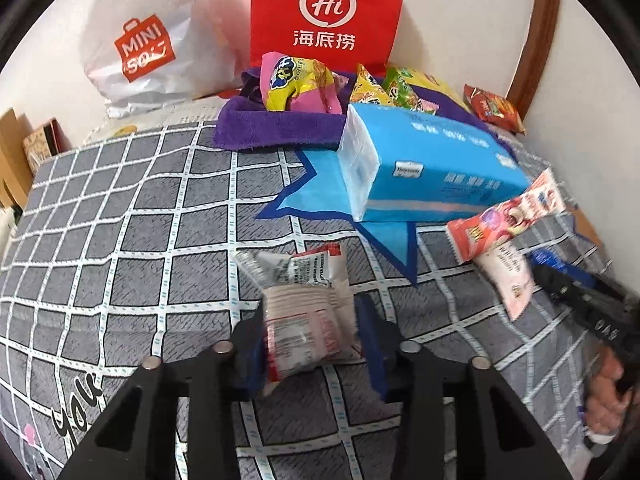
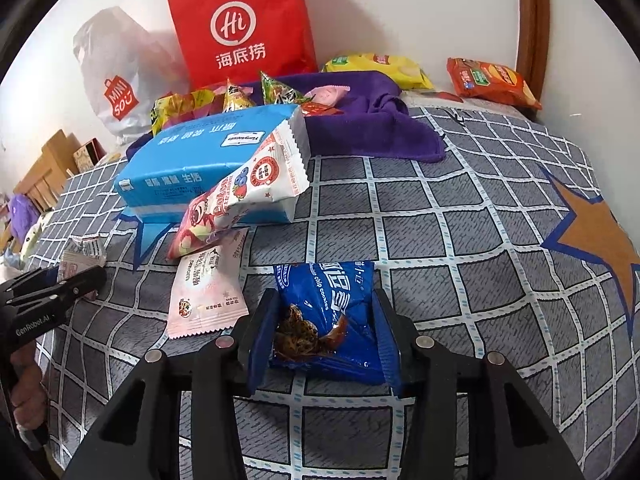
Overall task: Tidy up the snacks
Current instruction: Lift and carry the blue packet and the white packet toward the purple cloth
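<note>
Grey checked bedding (image 1: 120, 208) with white grid lines covers the bed, and a white wall stands behind it at the top of both views. Sorting looks barely under way: most snacks lie loose on a purple towel (image 1: 272, 124) at upper centre, with more along the far edge at upper right.

The left tongs (image 1: 310, 344) pinch a small pale snack packet (image 1: 304, 320) at lower centre of the left view. The right tongs (image 2: 324, 332) grip a blue cookie bag (image 2: 326, 304) at lower centre of the right view; it reads "chocolate chip cookies".

A red paper bag (image 1: 328, 12) says "Hi" above "海底捞". A white plastic bag (image 1: 148, 40) reads "MINISO". Beside a blue tissue pack (image 1: 432, 168) lie a strawberry-bear packet (image 2: 240, 200) and a pink sachet (image 2: 206, 292). Smaller print is too blurred to read.
</note>
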`<control>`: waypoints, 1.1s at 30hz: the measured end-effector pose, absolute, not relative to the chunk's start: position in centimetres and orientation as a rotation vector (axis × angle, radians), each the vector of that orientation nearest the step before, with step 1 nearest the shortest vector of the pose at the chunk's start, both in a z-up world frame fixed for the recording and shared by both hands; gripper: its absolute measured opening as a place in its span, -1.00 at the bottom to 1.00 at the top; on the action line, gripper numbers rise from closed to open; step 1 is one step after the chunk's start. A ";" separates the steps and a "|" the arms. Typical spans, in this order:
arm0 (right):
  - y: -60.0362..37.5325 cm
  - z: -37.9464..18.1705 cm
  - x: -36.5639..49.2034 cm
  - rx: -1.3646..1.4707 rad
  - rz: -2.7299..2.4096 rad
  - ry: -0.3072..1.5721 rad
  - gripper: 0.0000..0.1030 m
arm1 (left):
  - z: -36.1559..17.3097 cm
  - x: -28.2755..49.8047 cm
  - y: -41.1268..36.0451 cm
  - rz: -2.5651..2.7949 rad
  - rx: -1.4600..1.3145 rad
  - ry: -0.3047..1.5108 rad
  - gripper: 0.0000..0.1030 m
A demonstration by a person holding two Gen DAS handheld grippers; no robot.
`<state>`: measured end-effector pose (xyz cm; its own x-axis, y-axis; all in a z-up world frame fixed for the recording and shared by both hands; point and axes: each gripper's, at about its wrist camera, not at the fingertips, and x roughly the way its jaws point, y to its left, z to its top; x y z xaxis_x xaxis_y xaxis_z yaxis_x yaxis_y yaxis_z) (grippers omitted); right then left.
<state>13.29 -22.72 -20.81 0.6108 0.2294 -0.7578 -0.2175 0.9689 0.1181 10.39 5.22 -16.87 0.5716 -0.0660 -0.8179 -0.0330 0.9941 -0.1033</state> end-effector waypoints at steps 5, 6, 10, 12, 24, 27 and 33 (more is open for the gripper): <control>-22.8 -19.9 12.7 0.015 0.248 0.863 -0.13 | -16.3 10.5 5.5 -0.050 -0.138 0.997 -0.44; -22.8 -19.4 12.5 0.018 0.247 0.859 -0.13 | -16.2 10.6 5.6 -0.060 -0.145 1.009 -0.44; -22.5 -17.7 11.8 0.020 0.243 0.846 -0.13 | -15.0 10.6 5.8 -0.072 -0.153 1.005 -0.44; -22.1 -16.7 11.3 0.011 0.242 0.830 -0.13 | -13.9 10.7 6.0 -0.093 -0.165 1.002 -0.44; -18.4 -7.7 14.0 -0.034 0.246 0.682 -0.13 | -5.4 15.8 6.5 -0.138 -0.161 0.925 -0.44; -17.6 -6.3 15.9 -0.030 0.252 0.664 -0.13 | -3.9 17.7 6.7 -0.129 -0.158 0.911 -0.44; -16.4 -4.5 20.1 -0.031 0.251 0.651 -0.13 | -2.7 21.4 6.8 -0.134 -0.171 0.898 -0.44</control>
<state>20.06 -16.43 -4.46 0.7666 0.2212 -0.6028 -0.2408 0.9693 0.0494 21.38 6.78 -2.67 0.6167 -0.1869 -0.7647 0.0443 0.9781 -0.2033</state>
